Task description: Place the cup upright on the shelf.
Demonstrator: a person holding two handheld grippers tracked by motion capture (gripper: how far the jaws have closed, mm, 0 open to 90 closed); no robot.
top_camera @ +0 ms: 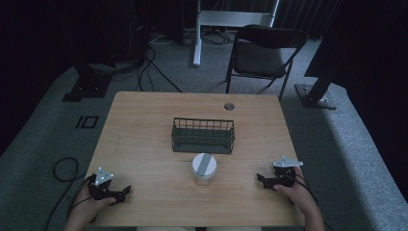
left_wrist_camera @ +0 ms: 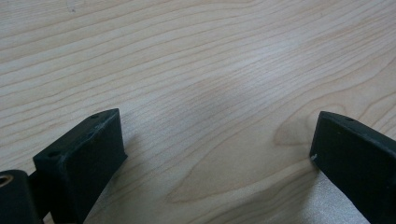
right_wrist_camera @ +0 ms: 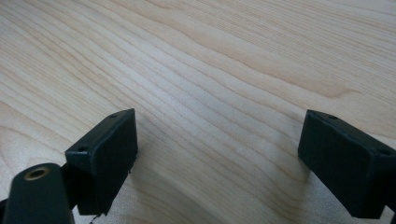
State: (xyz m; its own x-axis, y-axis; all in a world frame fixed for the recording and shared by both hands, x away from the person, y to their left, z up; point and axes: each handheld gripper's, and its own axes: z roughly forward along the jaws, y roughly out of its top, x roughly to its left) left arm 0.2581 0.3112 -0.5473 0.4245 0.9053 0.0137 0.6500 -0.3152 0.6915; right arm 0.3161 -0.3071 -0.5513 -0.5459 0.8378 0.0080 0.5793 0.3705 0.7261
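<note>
1. Left hand-held gripper (top_camera: 126,190) resting low on the near-left tabletop (top_camera: 144,144); jaws spread wide, bare wood between them, nothing held.
2. Right hand-held gripper (top_camera: 260,178) resting on the near-right tabletop, aimed inward toward the centre; jaws likewise spread wide, nothing between them but wood grain.
3. Jar (top_camera: 204,169) with a pale lid and a grey stripe across the top, upright, near the front centre of the tabletop, roughly midway between both grippers and well apart from each.
4. Wire basket (top_camera: 203,135) just behind the jar, apparently not touching; looks empty, long side facing the person.
5. Black folding chair (top_camera: 262,53) beyond the far edge, clear of the work.
6. Likely step in hand: reaching for the jar; no contact yet.
7. To do it well: approach level from the side with the jaws kept wide enough to straddle the jar's body below the lid; centre the jar between the pads before closing.
8. Close slowly; smooth round wall likely to slip or tip if caught off-centre.
9. Lift straight up enough to clear the basket's near rim before moving toward it.
</note>
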